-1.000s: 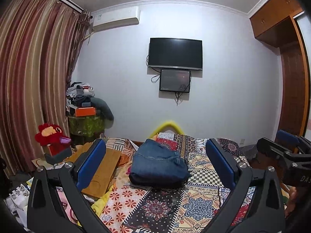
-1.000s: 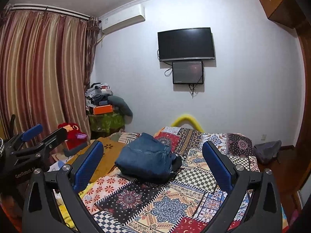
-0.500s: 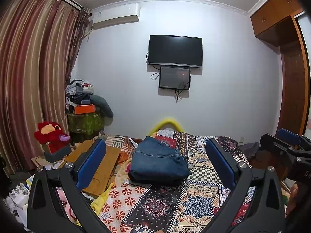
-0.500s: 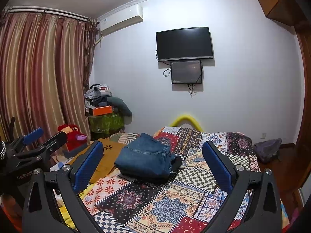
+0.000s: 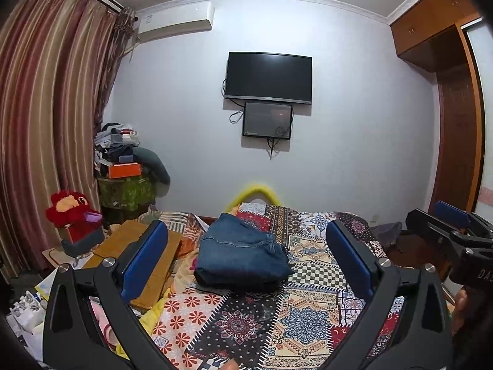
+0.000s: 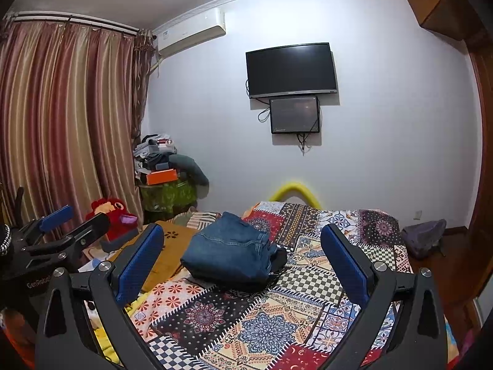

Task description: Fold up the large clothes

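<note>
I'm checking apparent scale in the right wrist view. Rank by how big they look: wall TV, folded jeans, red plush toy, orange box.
1. Folded jeans, though nearness to the camera inflates them
2. Wall TV, close behind
3. Red plush toy
4. Orange box

Dim, even light; fisheye-warped edges

We are in a home bedroom: a bed under a patchwork bedspread (image 6: 308, 302), striped curtains (image 6: 61, 129) over the window, a wall-mounted television (image 6: 291, 69), an air conditioner (image 6: 191, 30) near the ceiling, a wooden wardrobe (image 5: 456, 117), and a red plush toy (image 5: 69, 208) beside piled belongings
</note>
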